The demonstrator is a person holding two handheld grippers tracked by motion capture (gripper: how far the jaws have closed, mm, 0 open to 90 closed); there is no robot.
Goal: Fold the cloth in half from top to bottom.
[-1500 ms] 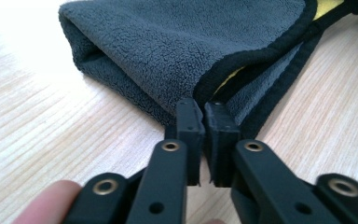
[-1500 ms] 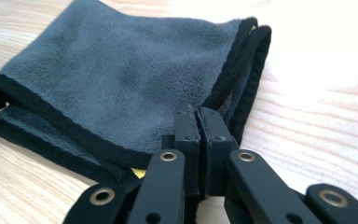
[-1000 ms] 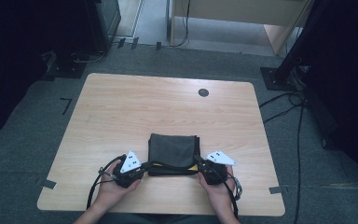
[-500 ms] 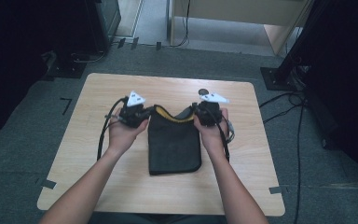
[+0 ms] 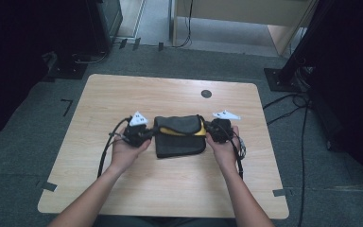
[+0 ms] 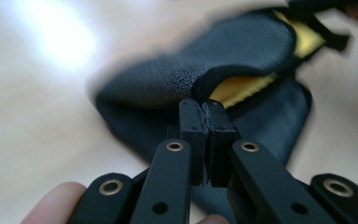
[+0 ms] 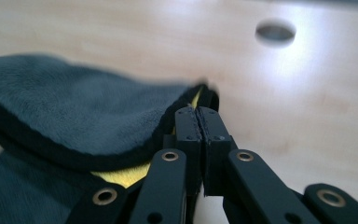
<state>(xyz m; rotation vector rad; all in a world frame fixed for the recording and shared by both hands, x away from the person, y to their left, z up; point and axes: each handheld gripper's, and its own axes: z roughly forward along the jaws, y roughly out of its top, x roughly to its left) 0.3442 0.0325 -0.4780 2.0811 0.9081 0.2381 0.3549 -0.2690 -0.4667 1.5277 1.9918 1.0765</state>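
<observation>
On the tabletop [image 5: 123,94], a dark grey cloth [image 5: 179,142] with a yellow inner face lies a little near of the middle, folded over so that a lifted flap doubles back across the lower layer. The left tongs [image 5: 150,134] grip the flap's left corner, and the right tongs [image 5: 207,132] grip its right corner. A person's hands carry both, with forearms coming in from the near edge.

In the left gripper view, the left tongs [image 6: 204,108] are pressed nearly together, with only a thin black hem of the cloth [image 6: 242,51] caught between the pads. The grey plush side curls over above them, and the yellow lining shows just to the right of the tips. The lower layer spreads out on the wood beneath.

In the right gripper view, the right tongs [image 7: 196,112] are likewise closed down to a sliver on the cloth's [image 7: 74,102] corner hem. The grey flap sags away to the left, and a strip of yellow peeks out under it beside the black arms.

A round dark hole [image 5: 206,93] in the tabletop sits beyond the cloth toward the far right, well apart from it; it also shows as a blurred oval [image 7: 275,31] in the right gripper view. Black cables trail from both tongs back toward the near edge.
</observation>
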